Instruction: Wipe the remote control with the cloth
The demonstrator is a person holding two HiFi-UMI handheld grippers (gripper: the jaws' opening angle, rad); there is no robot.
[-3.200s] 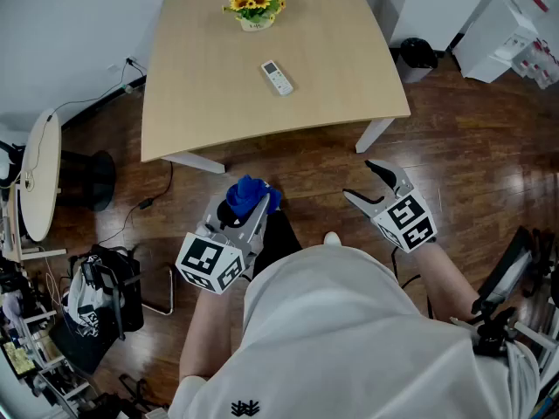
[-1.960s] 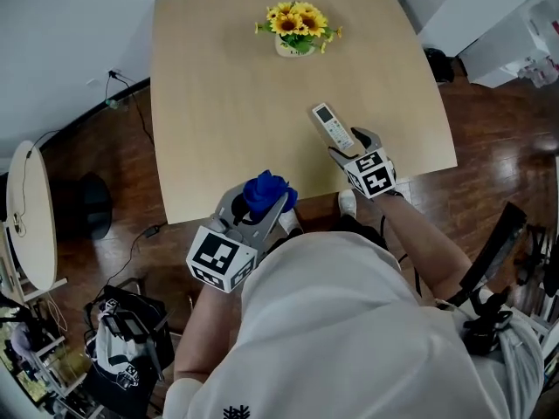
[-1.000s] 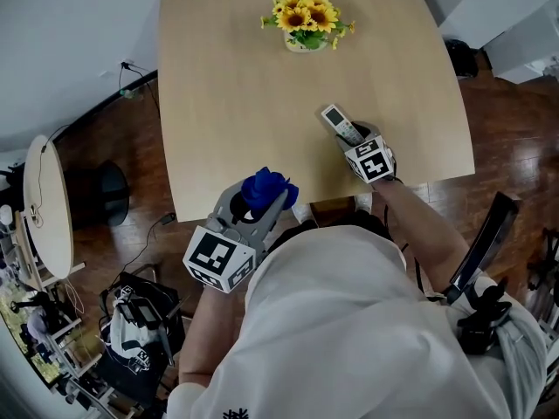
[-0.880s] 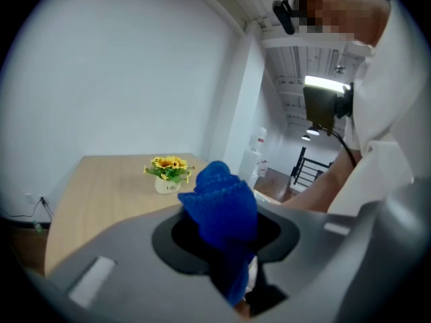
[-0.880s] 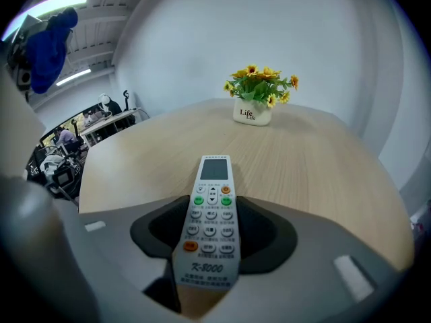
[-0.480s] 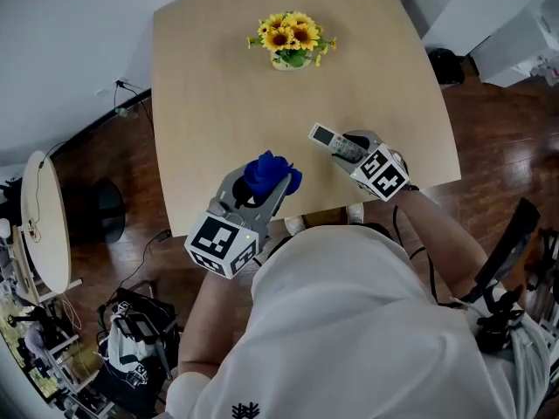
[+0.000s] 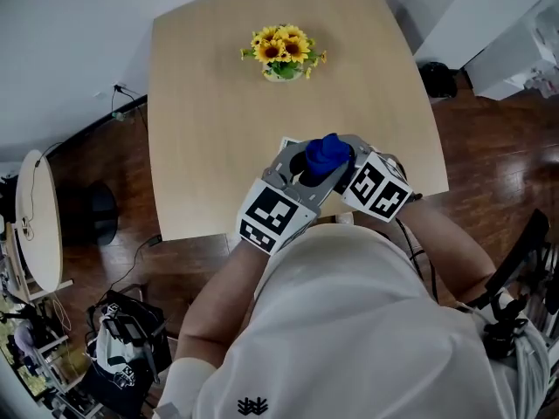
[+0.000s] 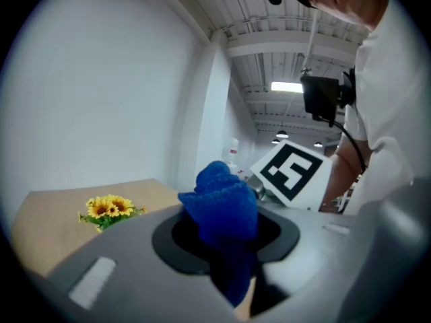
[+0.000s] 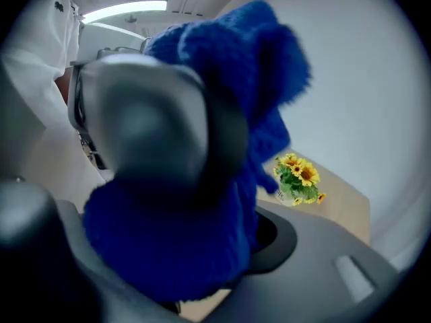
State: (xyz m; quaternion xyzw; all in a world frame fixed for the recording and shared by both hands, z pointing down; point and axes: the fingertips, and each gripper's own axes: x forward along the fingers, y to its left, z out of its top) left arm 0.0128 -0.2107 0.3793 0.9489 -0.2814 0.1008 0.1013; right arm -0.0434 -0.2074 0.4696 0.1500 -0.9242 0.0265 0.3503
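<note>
My left gripper (image 7: 325, 162) is shut on a bunched blue cloth (image 7: 327, 152) and holds it against the front of my right gripper (image 7: 353, 175), above the near edge of the light wooden table (image 7: 201, 103). The white remote control (image 7: 286, 144) shows only as a small corner left of the cloth; the rest is hidden. In the right gripper view the blue cloth (image 9: 195, 200) and the left gripper's grey body (image 9: 141, 126) fill the picture and hide the right jaws. In the left gripper view the cloth (image 8: 219, 204) sits between the jaws, with the right gripper's marker cube (image 8: 291, 171) behind it.
A small pot of sunflowers (image 7: 281, 53) stands at the table's far side. A round side table (image 7: 35, 208) and a black bag (image 7: 122, 339) are on the wooden floor at the left. A white cabinet (image 7: 524, 42) stands at the right.
The right gripper took the remote and lifted it off the table. The left gripper swung right and up, bringing the cloth onto the remote at the right gripper.
</note>
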